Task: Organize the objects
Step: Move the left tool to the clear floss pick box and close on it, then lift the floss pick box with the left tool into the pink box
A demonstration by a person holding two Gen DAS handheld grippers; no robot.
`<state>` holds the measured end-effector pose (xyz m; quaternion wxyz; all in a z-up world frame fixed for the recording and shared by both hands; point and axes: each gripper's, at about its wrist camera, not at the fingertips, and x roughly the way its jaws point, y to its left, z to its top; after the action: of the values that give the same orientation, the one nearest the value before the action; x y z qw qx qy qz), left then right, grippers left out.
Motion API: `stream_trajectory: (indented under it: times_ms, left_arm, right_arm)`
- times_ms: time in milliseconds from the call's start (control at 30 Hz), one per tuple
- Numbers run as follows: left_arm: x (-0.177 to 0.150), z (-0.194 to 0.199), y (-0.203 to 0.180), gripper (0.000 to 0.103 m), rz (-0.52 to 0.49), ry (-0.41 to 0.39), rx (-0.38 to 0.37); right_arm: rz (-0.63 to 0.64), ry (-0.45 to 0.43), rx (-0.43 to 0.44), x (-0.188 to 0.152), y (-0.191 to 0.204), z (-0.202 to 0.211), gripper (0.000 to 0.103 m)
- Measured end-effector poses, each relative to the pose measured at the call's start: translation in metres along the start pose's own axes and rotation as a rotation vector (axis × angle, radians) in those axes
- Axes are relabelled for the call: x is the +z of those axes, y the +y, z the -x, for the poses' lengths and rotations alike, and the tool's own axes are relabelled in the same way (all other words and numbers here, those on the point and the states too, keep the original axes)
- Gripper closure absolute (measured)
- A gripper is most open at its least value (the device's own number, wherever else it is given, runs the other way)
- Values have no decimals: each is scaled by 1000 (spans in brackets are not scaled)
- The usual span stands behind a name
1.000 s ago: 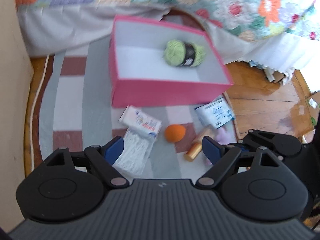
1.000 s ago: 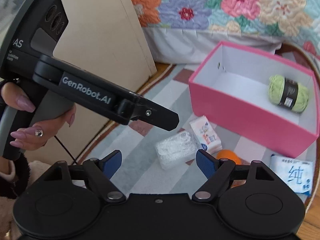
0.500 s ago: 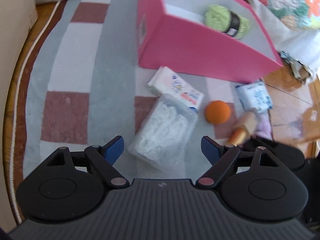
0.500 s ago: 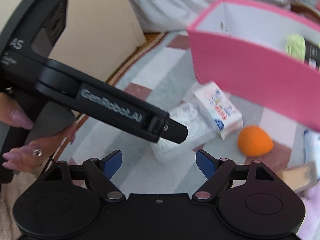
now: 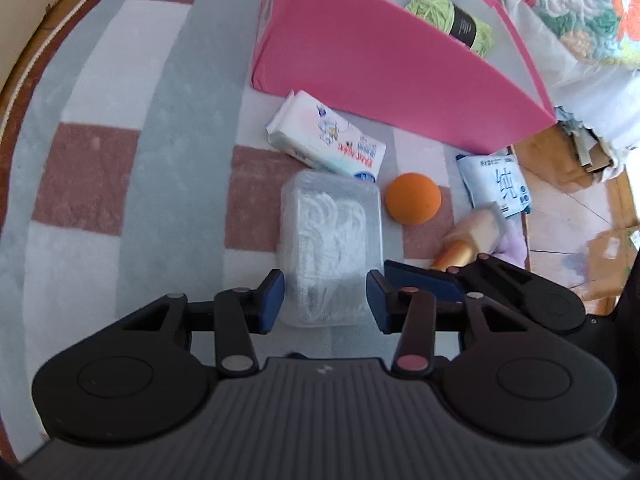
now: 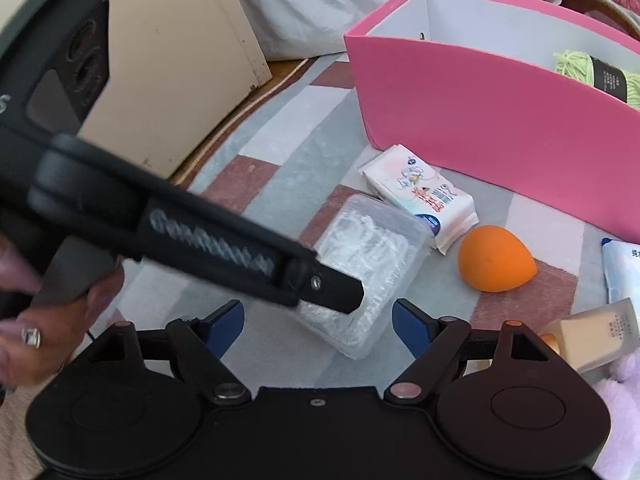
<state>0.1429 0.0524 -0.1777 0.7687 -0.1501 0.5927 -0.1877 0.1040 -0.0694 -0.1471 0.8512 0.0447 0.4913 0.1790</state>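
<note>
Left hand-held gripper low over the rug, jaws closing around the near end of the clear plastic case of white picks; blue pads sit right at its sides, firm contact not clear. Right hand-held gripper released, jaws wide, nothing between them, just beside the same case. A hand grips the left tool's handle. Just past the case: tissue pack, touching its far edge. Orange ball to the right of the case, close by. Foundation bottle lying down further right, wipes packet behind it. Farther: pink box on the rug, green yarn skein inside. Floral bedspread beyond.
</note>
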Motion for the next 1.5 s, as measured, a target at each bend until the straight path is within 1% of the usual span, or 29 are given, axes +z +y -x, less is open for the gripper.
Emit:
stream_trajectory:
  times_ms: [67,133,167,200,233,300,433,533,767,933,1033,1133,1300,1400,1500]
  left_arm:
    - [-2,-2,-3,59,19,-6,-6]
    - [-3,-3,-1,59,59,-6,-30]
    - [-4,-4,2,59,85,-6,-44]
    - [-4,-5,5,59,108,-10,-49]
    - [-4,-6,7,58,120,-13,-44]
    - [-4,-6,9,55,131,-39,-30]
    - [-5,-6,10,56,144,-69,-30]
    - [-11,-6,5,57,146,-63,-65]
    - [-36,14,-21,63,72,-159,-9]
    - [-51,36,-43,63,17,-240,13]
    - [-51,51,-57,63,-11,-283,19]
    - [-46,67,-69,63,-26,-330,10]
    - [-22,98,-97,63,-104,-388,10]
    - [0,112,-118,63,-165,-407,21]
    - [23,117,-133,63,-201,-417,41]
  right_arm:
    - [21,-10,-49,-4,2,-3,17]
    - [52,-13,-106,-6,5,-7,19]
    - [57,-5,-133,-5,6,-11,21]
    - [54,0,-164,-6,4,-13,26]
    - [44,0,-167,-8,2,-14,28]
    - [29,-20,-148,-10,-1,-9,34]
    - [47,-31,-155,-14,-1,-5,35]
    - [27,-38,-131,-14,-3,1,35]
    - [31,-63,-97,-18,-5,22,35]
    - [131,-138,-128,-23,7,45,36]
    - [176,-196,-153,-22,10,62,35]
    - [209,-262,-179,-12,12,78,35]
    - [219,-367,-201,13,10,112,35]
    - [222,-405,-226,31,10,120,35]
    - [210,-415,-224,55,3,127,35]
